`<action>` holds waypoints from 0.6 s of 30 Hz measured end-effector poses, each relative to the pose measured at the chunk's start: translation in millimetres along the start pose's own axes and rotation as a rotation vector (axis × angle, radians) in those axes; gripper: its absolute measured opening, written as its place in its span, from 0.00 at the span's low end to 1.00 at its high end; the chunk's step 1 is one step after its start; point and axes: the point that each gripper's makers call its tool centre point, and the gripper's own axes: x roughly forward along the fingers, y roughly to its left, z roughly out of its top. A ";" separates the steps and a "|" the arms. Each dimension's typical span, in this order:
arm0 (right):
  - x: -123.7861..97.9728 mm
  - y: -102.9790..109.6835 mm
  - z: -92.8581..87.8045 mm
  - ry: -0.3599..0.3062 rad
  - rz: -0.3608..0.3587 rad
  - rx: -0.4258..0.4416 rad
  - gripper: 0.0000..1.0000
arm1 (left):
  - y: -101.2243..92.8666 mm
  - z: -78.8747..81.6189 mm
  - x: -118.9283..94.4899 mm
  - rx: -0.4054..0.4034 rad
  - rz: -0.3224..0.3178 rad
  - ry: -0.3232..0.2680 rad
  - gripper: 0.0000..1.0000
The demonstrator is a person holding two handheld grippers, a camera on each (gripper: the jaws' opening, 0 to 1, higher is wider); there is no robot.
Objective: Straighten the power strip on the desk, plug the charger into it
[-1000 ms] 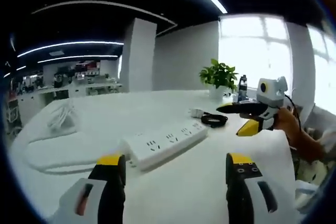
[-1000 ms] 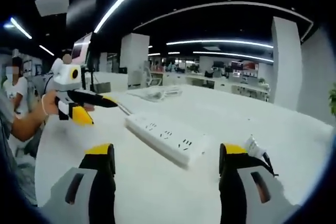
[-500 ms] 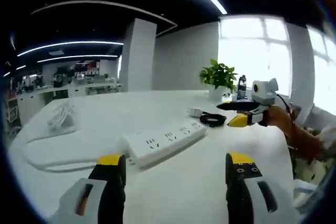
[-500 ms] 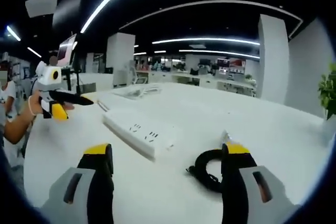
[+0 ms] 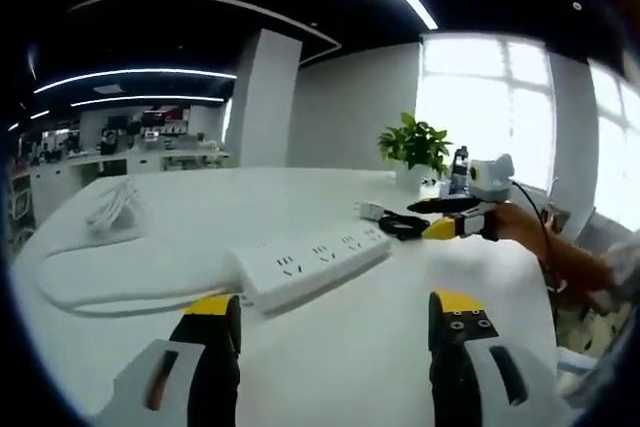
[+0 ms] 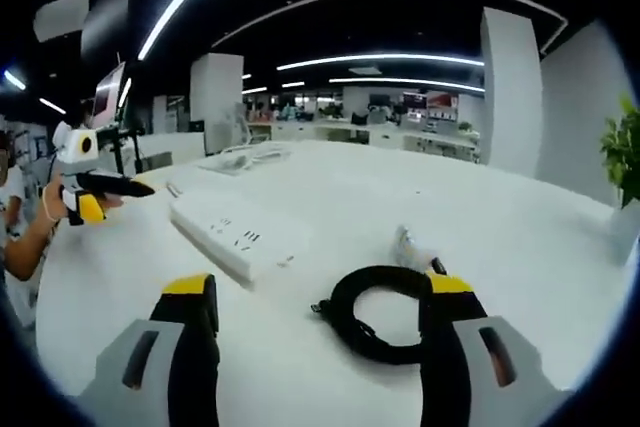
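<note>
White strip (image 6: pixel 235 235) lies at ten o'clock of our right gripper (image 6: pixel 316 299), cable (image 6: pixel 378 309) between its spread fingers; left gripper (image 5: pixel 326 314) fingers apart.

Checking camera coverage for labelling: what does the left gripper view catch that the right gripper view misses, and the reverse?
Left gripper view alone: bright window, dark bottle beside the potted plant, and the strip's white cable looping left.
Right gripper view alone: the coiled black charger cable seen close between its open jaws, plus a distant monitor.
Shared: white power strip, white desk, green potted plant, white charger plug.
</note>
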 end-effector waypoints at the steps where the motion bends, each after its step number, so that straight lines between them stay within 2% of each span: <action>1: 0.4 -0.9 -2.0 0.014 0.001 -0.002 0.82 | -0.3 -0.4 0.4 0.000 -0.001 0.001 0.78; 6: 1.8 -1.9 -10.9 0.074 0.030 0.022 0.79 | -2.1 -1.3 1.4 0.000 -0.007 0.003 0.78; 10: 1.7 -5.5 -9.0 0.086 0.037 0.037 0.78 | -1.7 -1.9 1.4 -0.002 -0.011 0.003 0.78; 18: 3.9 -4.3 -11.5 0.157 0.071 -0.012 0.78 | 0.9 -1.8 -0.4 -0.008 -0.004 0.000 0.77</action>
